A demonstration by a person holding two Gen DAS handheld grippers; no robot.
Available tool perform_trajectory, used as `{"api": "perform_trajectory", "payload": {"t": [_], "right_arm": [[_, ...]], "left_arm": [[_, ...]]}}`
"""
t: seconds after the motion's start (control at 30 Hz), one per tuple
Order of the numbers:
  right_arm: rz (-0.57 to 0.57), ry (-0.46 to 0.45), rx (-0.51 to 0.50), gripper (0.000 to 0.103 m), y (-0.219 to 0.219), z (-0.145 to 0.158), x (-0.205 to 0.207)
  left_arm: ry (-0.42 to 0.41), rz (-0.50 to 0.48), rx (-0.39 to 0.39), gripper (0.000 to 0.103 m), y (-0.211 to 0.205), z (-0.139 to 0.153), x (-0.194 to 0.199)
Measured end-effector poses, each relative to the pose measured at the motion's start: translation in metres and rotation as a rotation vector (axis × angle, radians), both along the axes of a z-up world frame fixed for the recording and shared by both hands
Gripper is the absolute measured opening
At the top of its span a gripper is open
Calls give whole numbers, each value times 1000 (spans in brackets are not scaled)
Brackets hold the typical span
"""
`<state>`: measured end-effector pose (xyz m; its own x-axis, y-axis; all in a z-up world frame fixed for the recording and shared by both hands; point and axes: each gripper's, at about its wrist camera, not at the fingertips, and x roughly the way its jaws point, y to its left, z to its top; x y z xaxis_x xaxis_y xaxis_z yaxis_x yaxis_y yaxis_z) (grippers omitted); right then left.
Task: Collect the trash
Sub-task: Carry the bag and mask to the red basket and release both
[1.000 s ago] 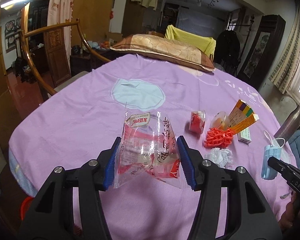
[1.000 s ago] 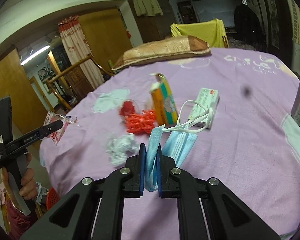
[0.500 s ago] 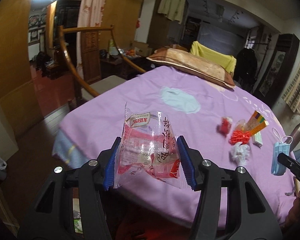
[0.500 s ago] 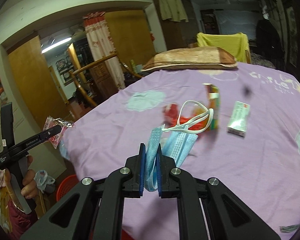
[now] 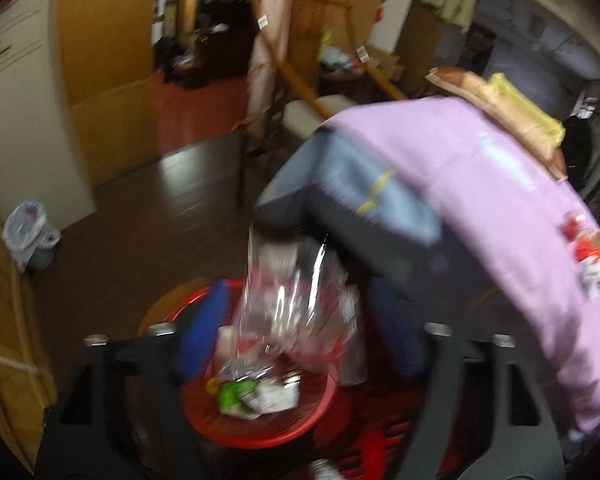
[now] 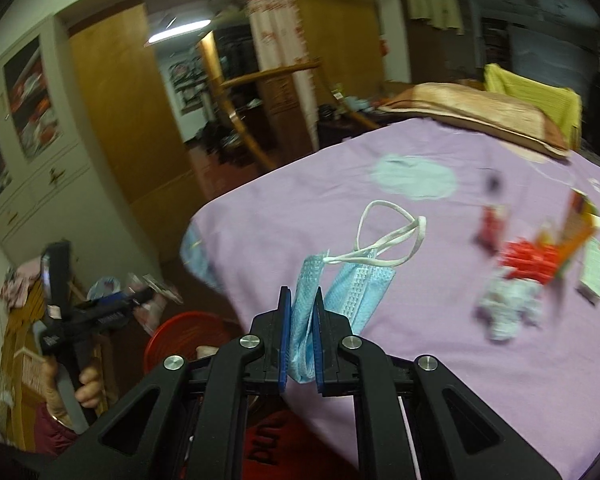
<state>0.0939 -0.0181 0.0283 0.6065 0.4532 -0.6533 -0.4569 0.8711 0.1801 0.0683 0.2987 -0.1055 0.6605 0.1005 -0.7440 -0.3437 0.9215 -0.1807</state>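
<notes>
**Wrapper released over the red basket while the mask stayed clamped**

In the left wrist view, which was blurred, the left gripper [image 5: 300,328] pointed steeply down past the edge of the bed. Its blue pads [image 5: 198,334] stood wide apart and had just been opening; the clear plastic wrapper [image 5: 296,300] hung between them at the centre of the frame, with a gap on each side so that neither pad pressed on it. Directly below, at lower centre, sat a red basket [image 5: 320,412] on the dark floor, already holding a green scrap and some white paper. The corner of the bed, under a purple sheet [image 5: 480,200], filled the right half of the frame, its grey-blue side panel overhanging just above the basket. To the left lay open brown floor, with a white plastic bag [image 5: 26,232] at the far left edge.

In the right wrist view, the right gripper [image 6: 302,344] at lower centre was closed tight on a folded blue face mask [image 6: 348,292], whose white ear loops lay up over the purple sheet. More litter sat at the right edge: a red mesh bundle [image 6: 530,262], a crumpled white tissue [image 6: 508,312] and a small box [image 6: 592,272]. The basket's rim showed at lower left, beside the bed's edge.
</notes>
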Motion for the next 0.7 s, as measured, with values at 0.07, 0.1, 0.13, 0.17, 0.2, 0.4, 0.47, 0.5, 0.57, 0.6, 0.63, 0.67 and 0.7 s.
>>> {"api": "perform_trajectory", "payload": {"t": [0.07,0.1,0.13,0.17,0.2,0.4,0.47,0.5,0.57,0.6,0.63,0.67,0.7], "right_arm": [[40,11,-17,10,23,-2,-2],[64,19,-26,10,36,-3,-3],[81,26,-31,10,44,-5,-2],[106,36,-38,10,57,-7,-3],[132,45,-44,10,69,-8,-4],[260,100,-78,10,134,-23,-7],[295,117,-87,10,151,-27,-7],[307,123,-90,10,158,-29,-7],[335,134,-100,10,174,-33,-7],[349,140,-105,10,183,-35,-7],[358,146,-109,10,189,-38,-9],[365,151,-114,10,194,-40,-9],[373,158,-119,10,200,-42,-10]], "left_arm": [[12,28,29,87,11,-8,-7],[18,40,42,88,15,-10,-10],[22,63,54,90,22,-12,-13],[21,82,58,91,28,-12,-16],[15,100,59,93,35,-12,-19],[6,179,64,95,62,-17,-31],[10,203,52,95,73,-20,-33],[11,212,42,95,77,-22,-35],[16,232,14,95,88,-29,-39],[18,237,9,95,91,-30,-41],[21,245,1,95,96,-34,-43],[24,251,-5,95,100,-36,-45],[28,256,-12,95,104,-39,-46]]}}
